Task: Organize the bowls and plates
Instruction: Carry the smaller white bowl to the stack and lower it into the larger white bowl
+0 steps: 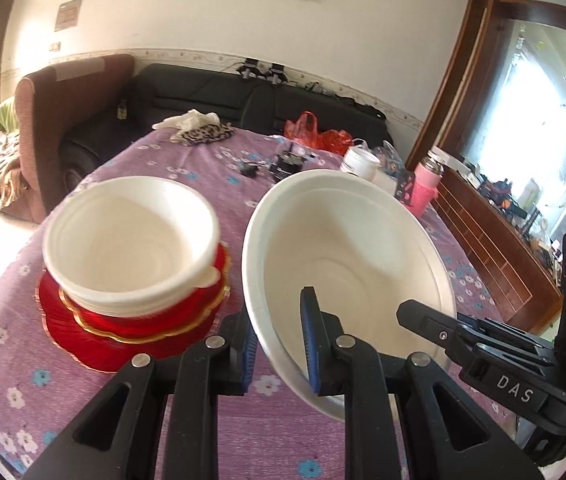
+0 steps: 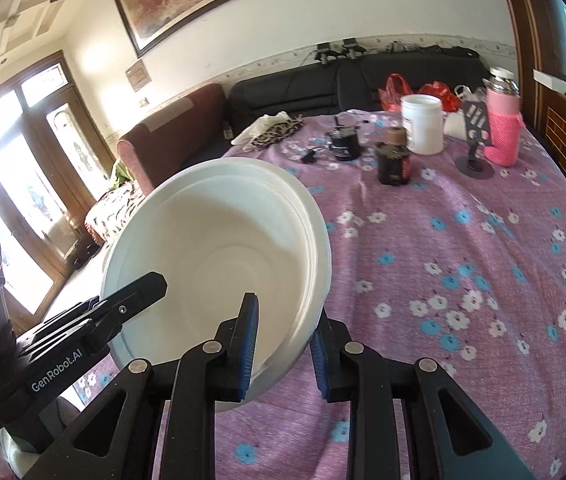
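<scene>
Right view: lower-right tablecloth (image 2: 483, 280) bare, room to pass. Upper right crowded w/ white jar (image 2: 421, 124), pink bottle (image 2: 503, 128), dark cans (image 2: 393, 164). Left view: bowl stack (image 1: 131, 240) on red plates (image 1: 131, 328) blocks centre-left.

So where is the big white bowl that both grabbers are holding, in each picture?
Left wrist view: the big white bowl fills the centre-right, tilted, with the left gripper clamped on its near rim.
Right wrist view: the same bowl sits centre-left, with the right gripper clamped on its rim.
Shared landmark: the pink bottle at the table's far side.
</scene>
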A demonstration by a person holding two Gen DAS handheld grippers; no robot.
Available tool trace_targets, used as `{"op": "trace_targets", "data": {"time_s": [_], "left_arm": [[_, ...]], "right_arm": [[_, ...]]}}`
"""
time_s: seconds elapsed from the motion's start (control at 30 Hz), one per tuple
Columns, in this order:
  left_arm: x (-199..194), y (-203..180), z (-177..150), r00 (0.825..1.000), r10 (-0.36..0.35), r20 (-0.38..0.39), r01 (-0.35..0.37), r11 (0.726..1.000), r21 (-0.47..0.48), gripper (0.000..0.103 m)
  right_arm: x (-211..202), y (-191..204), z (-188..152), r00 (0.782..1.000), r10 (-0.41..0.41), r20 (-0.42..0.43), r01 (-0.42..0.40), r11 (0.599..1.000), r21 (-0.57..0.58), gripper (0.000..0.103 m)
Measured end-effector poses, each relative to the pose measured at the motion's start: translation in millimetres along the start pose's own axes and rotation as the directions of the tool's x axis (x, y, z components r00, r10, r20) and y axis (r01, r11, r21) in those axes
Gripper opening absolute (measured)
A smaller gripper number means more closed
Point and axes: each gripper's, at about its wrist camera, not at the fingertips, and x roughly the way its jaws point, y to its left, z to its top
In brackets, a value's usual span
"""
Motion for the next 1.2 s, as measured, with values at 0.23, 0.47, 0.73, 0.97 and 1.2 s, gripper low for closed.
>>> {"op": "trace_targets", "data": {"time_s": [0.23, 0.47, 0.73, 0.97, 1.2], "left_arm": [[-17, 34, 21, 0.997, 0.067, 0.037, -0.066, 0.997, -0.029, 0.018], [-34, 74, 47, 0.983, 0.159, 0.093, -0.154, 0.986, -0.066, 0.018], [-27, 116, 61, 0.974, 0.217, 0.071, -0.208, 0.971, -0.117, 0.018], [-6, 137, 64, 0.970, 0.241, 0.024, -0.236, 0.964, -0.123, 0.018], [18, 147, 64, 0.971, 0.237, -0.022, -0.238, 0.963, -0.130, 0.018]], "right_arm": [[11, 42, 20, 0.999, 0.045, 0.014, -0.044, 0.997, -0.060, 0.027], [42, 88, 48, 0.994, 0.113, -0.007, -0.114, 0.989, -0.100, 0.027], [79, 131, 60, 0.993, 0.106, -0.043, -0.112, 0.982, -0.155, 0.027], [108, 138, 63, 0.992, 0.082, -0.096, -0.096, 0.984, -0.149, 0.027], [123, 134, 64, 0.993, 0.050, -0.109, -0.067, 0.986, -0.154, 0.027]]}}
